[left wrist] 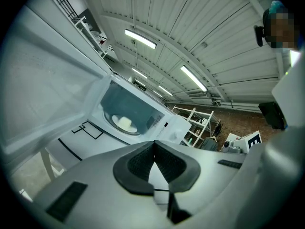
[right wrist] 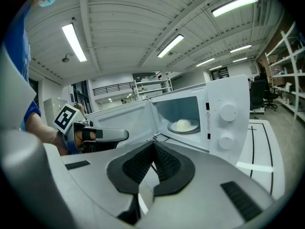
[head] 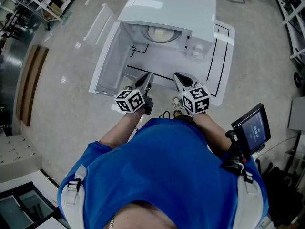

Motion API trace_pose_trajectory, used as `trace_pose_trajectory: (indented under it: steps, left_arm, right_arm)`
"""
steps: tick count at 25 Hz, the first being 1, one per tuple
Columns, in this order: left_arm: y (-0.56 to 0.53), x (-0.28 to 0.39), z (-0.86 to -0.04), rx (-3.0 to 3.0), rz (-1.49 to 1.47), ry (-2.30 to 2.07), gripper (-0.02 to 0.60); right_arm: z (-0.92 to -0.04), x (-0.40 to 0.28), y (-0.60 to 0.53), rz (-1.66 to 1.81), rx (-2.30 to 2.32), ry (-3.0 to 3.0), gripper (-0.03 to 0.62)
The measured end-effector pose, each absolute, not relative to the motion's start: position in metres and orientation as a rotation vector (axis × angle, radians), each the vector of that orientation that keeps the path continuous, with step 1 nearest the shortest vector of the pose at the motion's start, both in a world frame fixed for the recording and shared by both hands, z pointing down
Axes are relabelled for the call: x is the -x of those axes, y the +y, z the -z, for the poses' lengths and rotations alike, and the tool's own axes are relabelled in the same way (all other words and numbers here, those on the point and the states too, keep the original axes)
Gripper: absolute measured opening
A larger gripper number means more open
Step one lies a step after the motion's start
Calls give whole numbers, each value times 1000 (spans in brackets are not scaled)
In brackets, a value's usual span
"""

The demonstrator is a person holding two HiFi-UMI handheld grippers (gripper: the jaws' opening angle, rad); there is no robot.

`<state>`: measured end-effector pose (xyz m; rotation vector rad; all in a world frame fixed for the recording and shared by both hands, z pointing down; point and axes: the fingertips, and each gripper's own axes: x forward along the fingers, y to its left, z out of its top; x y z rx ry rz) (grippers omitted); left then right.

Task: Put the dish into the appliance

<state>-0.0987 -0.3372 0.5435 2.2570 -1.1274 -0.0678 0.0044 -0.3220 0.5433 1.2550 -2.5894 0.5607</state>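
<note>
Holds left tool (head: 148,76) and right tool (head: 177,76) side by side, both pressed together, pinching nothing. Finds the dish (head: 162,33) straight ahead of both tools, apart from them, inside the white microwave (head: 190,11) on the bench (head: 225,66). Shows the microwave door (head: 107,56) swung open ahead-left of the left tool.

The white, black-lined table (head: 219,61) bears the open microwave (head: 167,8).
</note>
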Motion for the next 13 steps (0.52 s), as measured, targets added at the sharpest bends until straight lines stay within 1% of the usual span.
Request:
trace_pose_trajectory:
  steps: [13]
  left_arm:
    - [-341,98,-563,-2250,66,-1149,8]
  right_arm:
    - [-559,-8,-324,-540,-1235,-2595,2]
